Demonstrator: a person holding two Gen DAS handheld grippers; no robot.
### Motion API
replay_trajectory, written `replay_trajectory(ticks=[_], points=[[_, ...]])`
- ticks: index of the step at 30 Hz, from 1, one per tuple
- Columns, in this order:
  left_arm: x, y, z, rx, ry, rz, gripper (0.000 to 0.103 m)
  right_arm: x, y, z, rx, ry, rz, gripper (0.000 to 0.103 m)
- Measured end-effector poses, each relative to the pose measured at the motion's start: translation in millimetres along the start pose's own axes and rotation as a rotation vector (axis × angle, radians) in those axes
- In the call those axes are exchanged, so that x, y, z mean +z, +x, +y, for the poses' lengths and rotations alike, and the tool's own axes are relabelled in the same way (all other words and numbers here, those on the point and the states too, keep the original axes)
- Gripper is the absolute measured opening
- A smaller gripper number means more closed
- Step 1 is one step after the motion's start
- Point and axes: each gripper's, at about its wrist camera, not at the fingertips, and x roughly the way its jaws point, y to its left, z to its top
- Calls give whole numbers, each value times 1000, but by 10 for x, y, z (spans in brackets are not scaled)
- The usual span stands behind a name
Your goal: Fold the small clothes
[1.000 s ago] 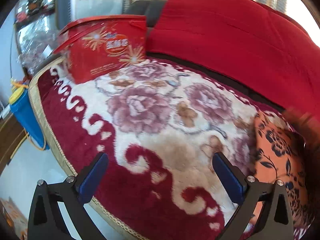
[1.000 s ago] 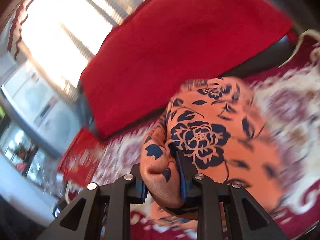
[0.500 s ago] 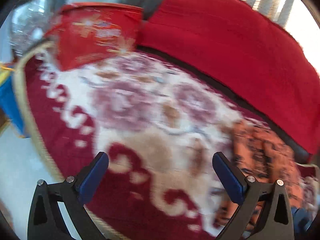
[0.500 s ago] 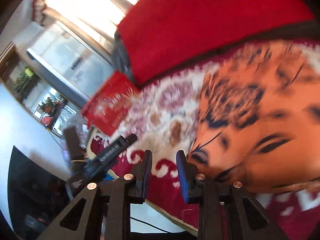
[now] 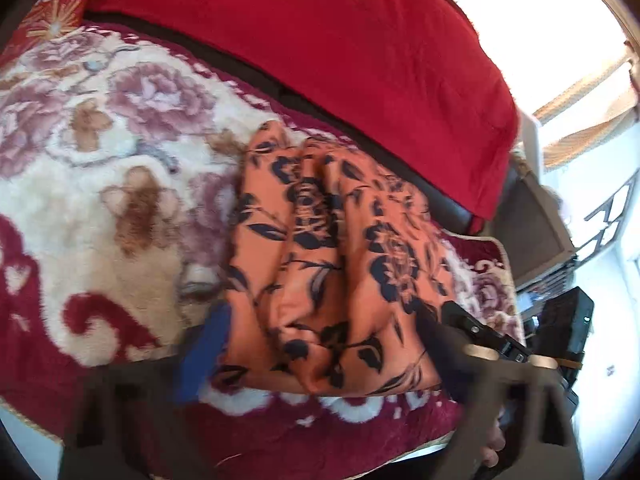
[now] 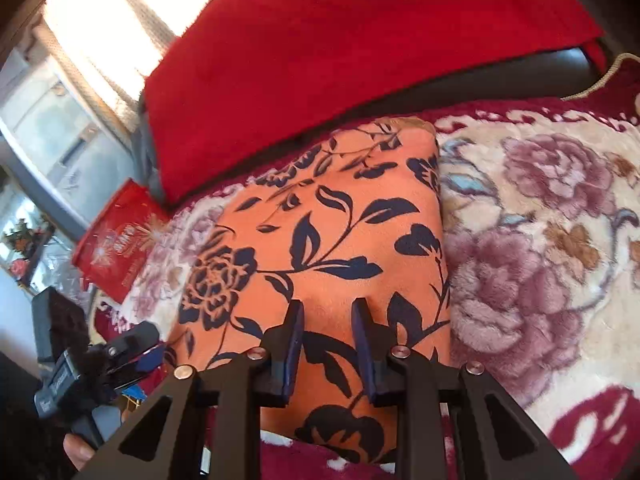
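On a flowered blanket (image 6: 540,240), an orange garment (image 6: 320,248) with dark blue flowers lies bunched at the centre, a red cushion (image 6: 360,40) at twelve o'clock. The left gripper (image 5: 320,344), blurred, straddles the near hem, jaws spread wide and gripping nothing. The right gripper (image 6: 326,340) hovers over the cloth, jaws parted, empty. The fold appears barely begun; the next move likely calls for pinching an edge. The hem under the fingers is hidden.
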Motion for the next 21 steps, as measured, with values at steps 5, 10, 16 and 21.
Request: replay_trajectory(ticks=[5,10,16,21], points=[[42,102,-79,-2,24,2,56,281,-171,-222,91,108,-44,29],[71,119,-48,-54,-49,-25,90,477,-122,-618,72,272,-129,89],[105,334,-85,-57,-79,6,89,634,253,-863,120,352,-26,88],[125,353,-291,-47,33,-30,36,721,599,-895,164,365,26,75]])
